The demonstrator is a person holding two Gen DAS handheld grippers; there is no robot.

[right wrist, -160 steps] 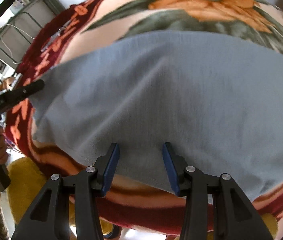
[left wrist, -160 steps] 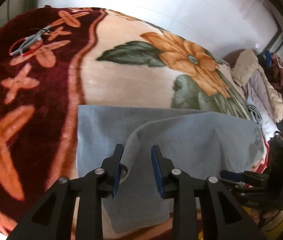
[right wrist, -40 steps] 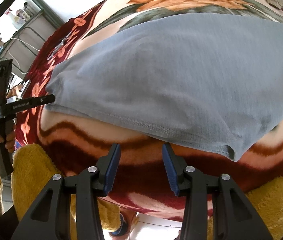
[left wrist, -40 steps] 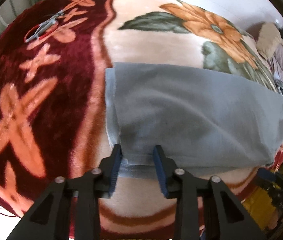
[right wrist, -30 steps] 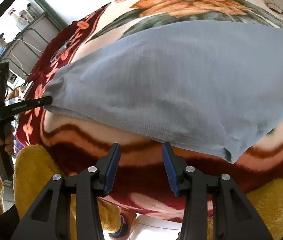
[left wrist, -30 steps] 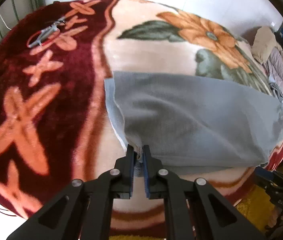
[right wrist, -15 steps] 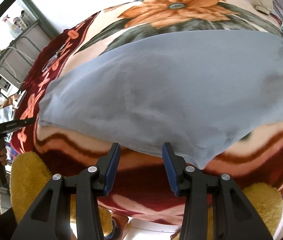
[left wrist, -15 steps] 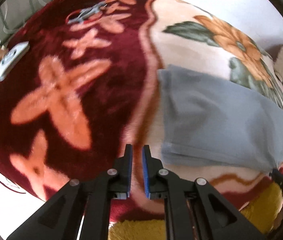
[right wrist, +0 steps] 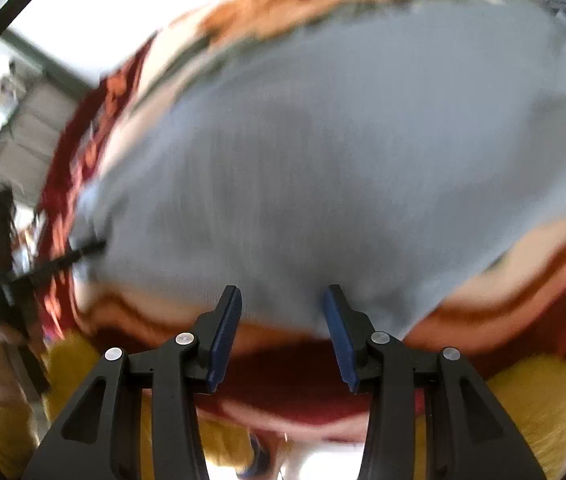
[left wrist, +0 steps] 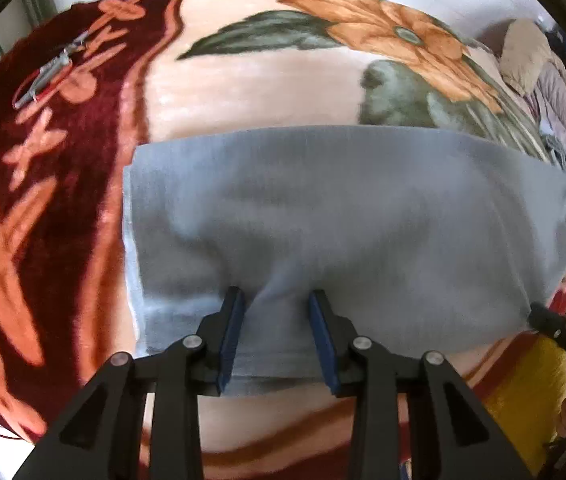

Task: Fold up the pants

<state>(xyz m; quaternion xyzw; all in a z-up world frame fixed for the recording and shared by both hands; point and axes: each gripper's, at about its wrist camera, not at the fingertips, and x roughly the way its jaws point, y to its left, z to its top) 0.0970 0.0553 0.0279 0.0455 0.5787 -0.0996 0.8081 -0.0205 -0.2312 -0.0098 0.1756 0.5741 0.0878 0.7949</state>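
Grey pants lie folded in a wide band across the floral blanket, just below its big orange flower, w/ their near hem close to the blanket's dark red border. Left gripper sits over that near hem towards the pants' left end, jaws opening – a small ridge of grey cloth rises between the blue pads, but they don't press on it. Right gripper hovers at the pants' near edge further right, jaws moderately apart & holding nothing – view is motion-blurred; scissors lie on the blanket's red part, well apart from the pants.
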